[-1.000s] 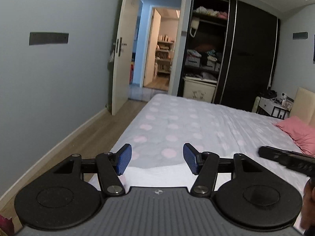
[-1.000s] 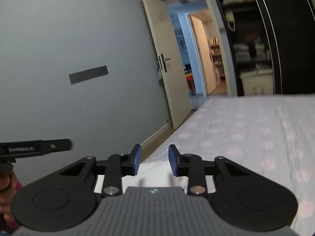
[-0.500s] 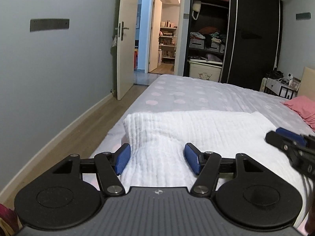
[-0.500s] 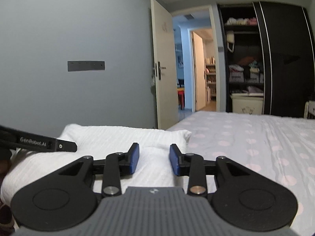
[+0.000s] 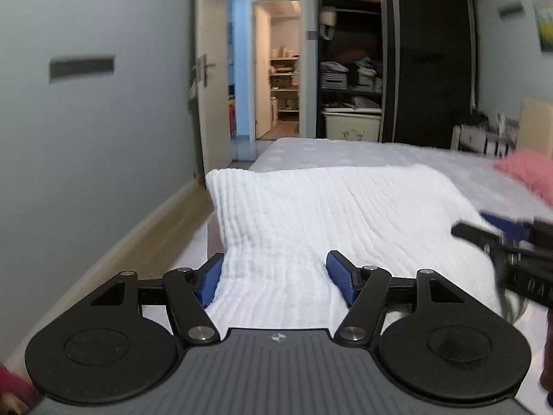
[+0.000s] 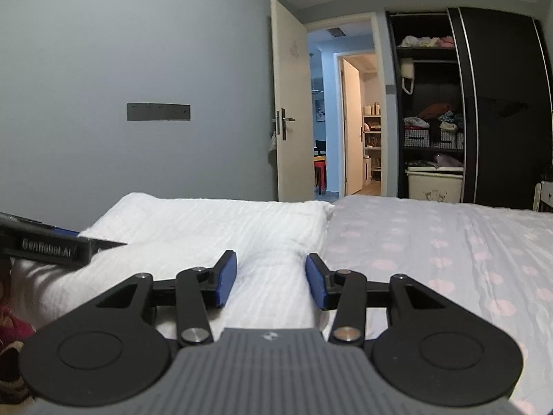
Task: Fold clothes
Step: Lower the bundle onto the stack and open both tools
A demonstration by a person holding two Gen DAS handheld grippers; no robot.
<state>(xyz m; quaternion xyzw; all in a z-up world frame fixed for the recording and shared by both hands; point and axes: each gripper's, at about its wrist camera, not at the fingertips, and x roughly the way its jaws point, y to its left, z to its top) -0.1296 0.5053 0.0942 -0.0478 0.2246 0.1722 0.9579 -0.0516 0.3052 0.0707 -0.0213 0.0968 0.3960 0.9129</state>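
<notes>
**Two open grippers at the near edge of a white cloth**

A white ribbed cloth lies spread on the bed along its near edge, its far corners at about 11 and 1 o'clock in the left wrist view. The left gripper stands released, jaws wide – the cloth's near hem humps up between the blue pads, but nothing is pinched. The right gripper is likewise parted, with a ridge of the same cloth rising between its fingers; the dotted bedsheet shows bare toward 3 o'clock.

Whether this cloth is laid out flat for folding or already lies doubled over, the pictures do not settle – it looks thick and soft-edged, which would fit either.

The risks, as I judge them:
- Closing on the hump could catch the bedsheet beneath along with the cloth, dragging both.
- A thick ribbed weave may slip from a shallow bite on the hem alone.
- If the two grippers lift unevenly, the edge will skew and any fold will come out crooked.
- The left corner overhangs the bed's side at 10 o'clock; a tug toward the floor could slide the cloth off.
</notes>
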